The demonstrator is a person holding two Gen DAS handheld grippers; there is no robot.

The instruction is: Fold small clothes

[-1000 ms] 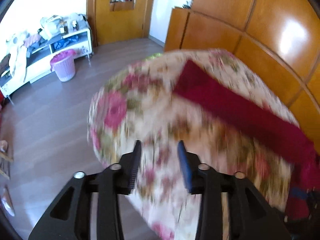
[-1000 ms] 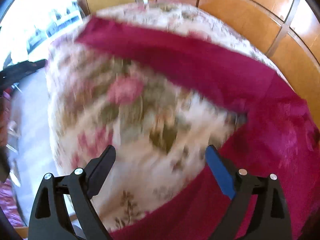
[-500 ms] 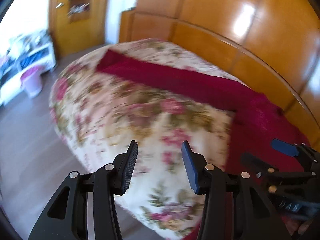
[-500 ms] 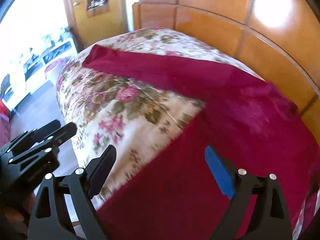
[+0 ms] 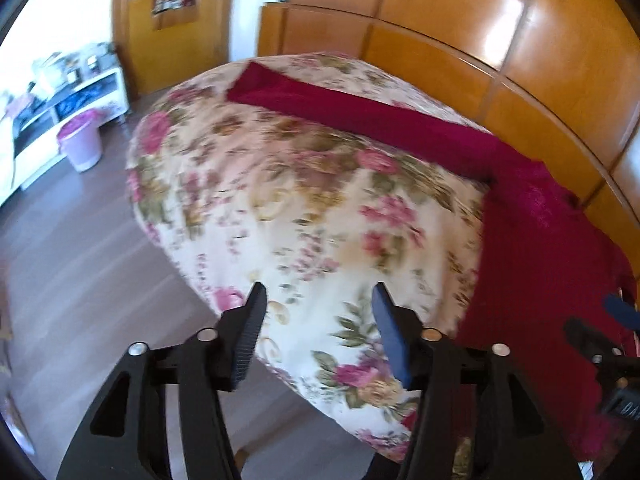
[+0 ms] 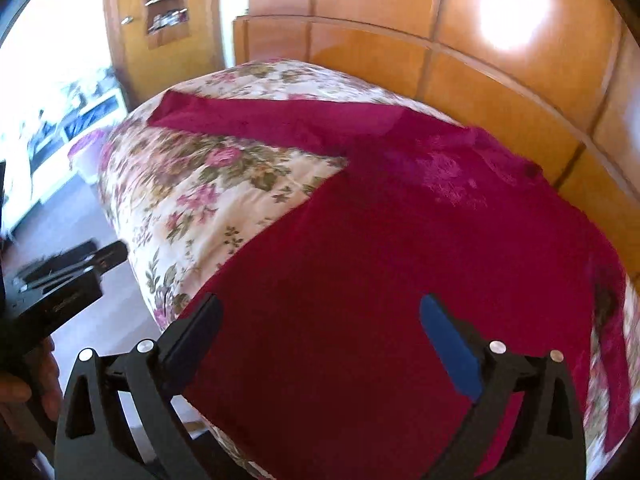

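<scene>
A dark red long-sleeved garment lies spread flat on a floral bedspread, one sleeve stretched out to the far left. In the left wrist view the garment is at the right, its sleeve running across the far side of the bedspread. My left gripper is open and empty above the bed's near edge. My right gripper is wide open and empty above the garment's lower body. Each gripper shows at the edge of the other's view.
A wooden headboard and wardrobe panels run along the far side of the bed. Wood floor lies to the left, with a pink bin and a white low shelf unit. A wooden door stands at the back.
Both grippers have pulled back and swung to face the bed more squarely. The left gripper's jaws have opened wider. The garment has not moved.
</scene>
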